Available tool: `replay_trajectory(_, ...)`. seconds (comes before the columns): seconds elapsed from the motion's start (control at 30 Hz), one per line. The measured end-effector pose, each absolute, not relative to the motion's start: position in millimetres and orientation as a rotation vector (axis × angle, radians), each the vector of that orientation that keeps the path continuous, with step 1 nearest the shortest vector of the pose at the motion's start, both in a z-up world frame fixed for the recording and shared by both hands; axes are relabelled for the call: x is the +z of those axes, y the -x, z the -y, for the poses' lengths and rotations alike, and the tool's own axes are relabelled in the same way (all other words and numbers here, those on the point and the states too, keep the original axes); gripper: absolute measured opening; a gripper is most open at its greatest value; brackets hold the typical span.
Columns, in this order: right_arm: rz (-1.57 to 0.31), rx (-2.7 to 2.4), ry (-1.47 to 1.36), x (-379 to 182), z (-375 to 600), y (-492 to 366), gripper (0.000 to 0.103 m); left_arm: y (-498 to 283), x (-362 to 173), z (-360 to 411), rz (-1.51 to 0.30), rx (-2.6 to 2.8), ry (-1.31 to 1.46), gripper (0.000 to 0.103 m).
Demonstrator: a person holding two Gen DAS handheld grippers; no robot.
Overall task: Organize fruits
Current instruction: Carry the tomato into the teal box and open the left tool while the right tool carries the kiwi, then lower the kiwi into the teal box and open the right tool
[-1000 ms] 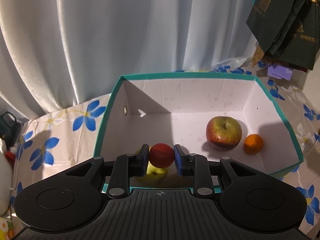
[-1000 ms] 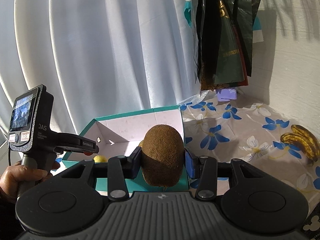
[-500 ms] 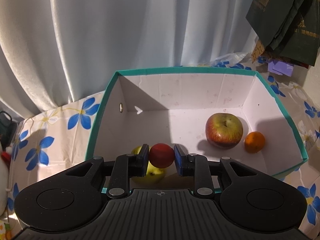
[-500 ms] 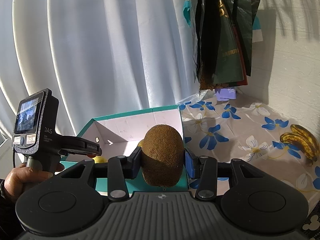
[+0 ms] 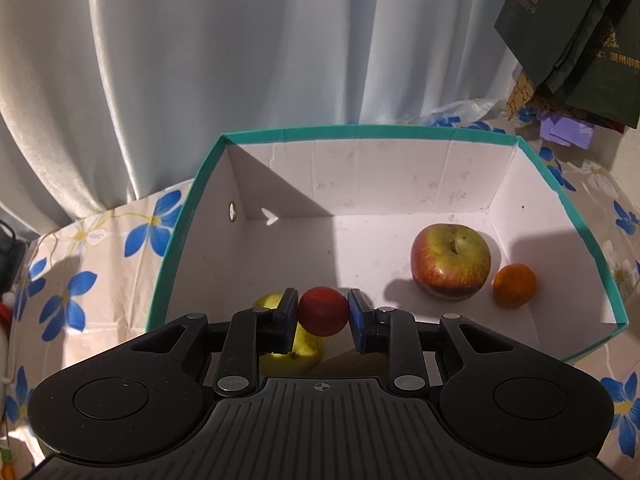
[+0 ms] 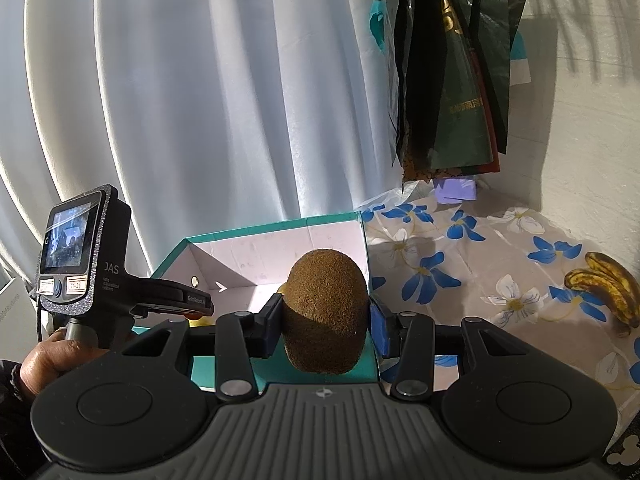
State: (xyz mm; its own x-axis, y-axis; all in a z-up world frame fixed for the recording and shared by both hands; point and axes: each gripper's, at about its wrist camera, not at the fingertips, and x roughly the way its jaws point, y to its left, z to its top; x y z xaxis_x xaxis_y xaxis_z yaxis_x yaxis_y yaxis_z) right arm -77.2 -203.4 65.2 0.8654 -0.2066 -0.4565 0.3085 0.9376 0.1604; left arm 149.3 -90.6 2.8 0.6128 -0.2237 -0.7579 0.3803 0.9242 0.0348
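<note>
My left gripper (image 5: 323, 312) is shut on a small red fruit (image 5: 323, 311) and holds it above the near left part of a teal box (image 5: 400, 131) with a white inside. Under it lies a yellow-green apple (image 5: 304, 350). A large red-green apple (image 5: 451, 266) and a small orange (image 5: 514, 285) lie at the box's right. My right gripper (image 6: 326, 320) is shut on a brown kiwi (image 6: 326, 312), held in front of the box's near right corner (image 6: 280, 226). The left gripper's handle (image 6: 92, 256) shows there over the box's left side.
The box stands on a cloth with blue flowers (image 6: 460, 272). Spotted bananas (image 6: 608, 288) lie on it at the far right. White curtains (image 5: 200, 60) hang behind, dark bags (image 6: 448, 80) hang at the right, by a white wall (image 6: 592, 120).
My left gripper has moved forward over the box with the red fruit still in it; the box looks nearer. My right gripper with the kiwi has hardly moved.
</note>
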Motion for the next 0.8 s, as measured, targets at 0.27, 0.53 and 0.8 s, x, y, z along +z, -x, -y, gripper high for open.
replay_trajectory(0.27,-0.461,-0.268,-0.231,65,204,74,0.043,-161,-8,89,-0.850,-0.336,-0.198,0.030)
replay_trajectory(0.53,-0.465,-0.265,-0.231,63,205,70,0.043,-157,-12,102,-0.819,-0.355,-0.234,0.035)
replay_trajectory(0.8,-0.468,-0.272,-0.233,63,206,71,0.043,-158,-13,104,-0.821,-0.354,-0.219,0.063)
